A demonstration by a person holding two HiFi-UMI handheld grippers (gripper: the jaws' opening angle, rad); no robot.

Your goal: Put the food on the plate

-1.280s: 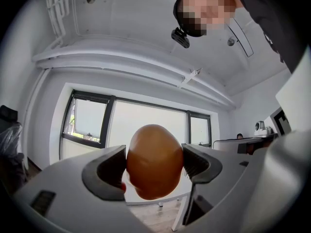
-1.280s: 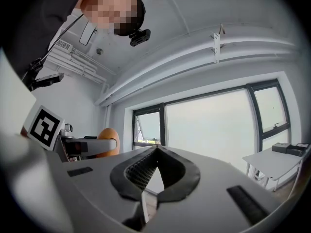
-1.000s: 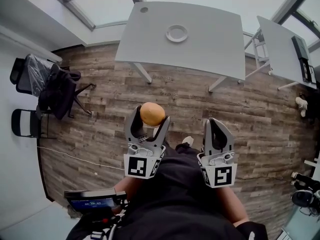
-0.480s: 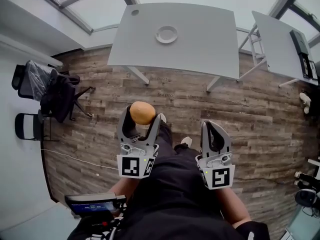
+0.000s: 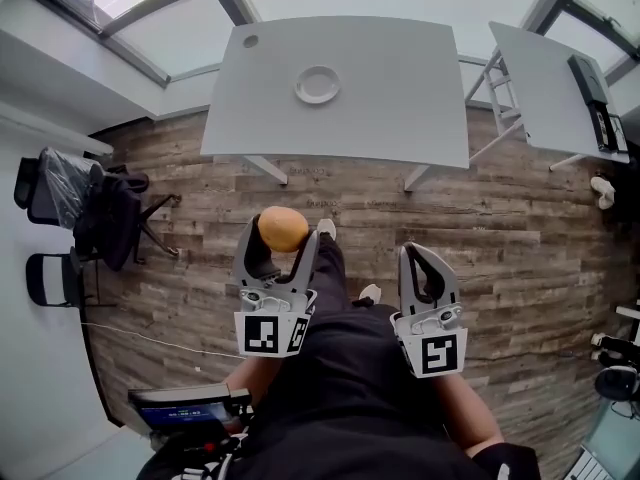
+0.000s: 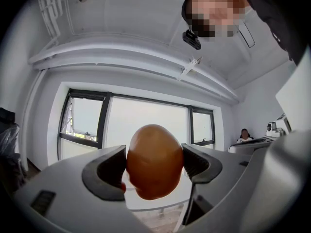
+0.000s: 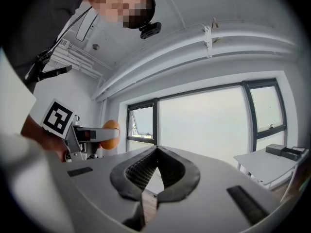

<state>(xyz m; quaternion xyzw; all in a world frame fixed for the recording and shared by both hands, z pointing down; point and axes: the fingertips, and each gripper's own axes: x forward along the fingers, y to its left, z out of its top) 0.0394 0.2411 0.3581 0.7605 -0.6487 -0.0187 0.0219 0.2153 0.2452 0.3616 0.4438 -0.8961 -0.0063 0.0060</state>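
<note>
Since a second ago the whole view has crept forward: the white table [image 5: 400, 88] and its plate [image 5: 317, 85] have slid lower and toward the left of the head view, and the left gripper [image 5: 282, 238] has drifted a bit left too.

Closest in, at about 7 o'clock from the person [image 5: 350, 388] in dark clothes, there's a small screen device [image 5: 185, 406]. Just ahead, both grippers are held out side by side over the wood floor [image 5: 520, 258], the left one at 11 o'clock and the right gripper [image 5: 427, 255] at 1 o'clock. Their marker cubes [image 5: 270, 334] face the camera.

The left one is clamped on the food [image 5: 283, 228], a smooth orange-brown egg-shaped lump. Its own view shows both pads [image 6: 109, 171] pressed into the sides of it, with the top poking out above the jaws. The right one has nothing in it, and its view shows the two black pads closed up against each other at the tips. A shoe [image 5: 325, 230] peeks out just right of the food.

Off at 9 o'clock is an office chair [image 5: 95, 208] with dark stuff draped on it. Farther out at 12 o'clock is the table, with the plate sitting on it, well apart from the food. A second white table [image 5: 545, 83] stands at 2 o'clock, beside the first.
</note>
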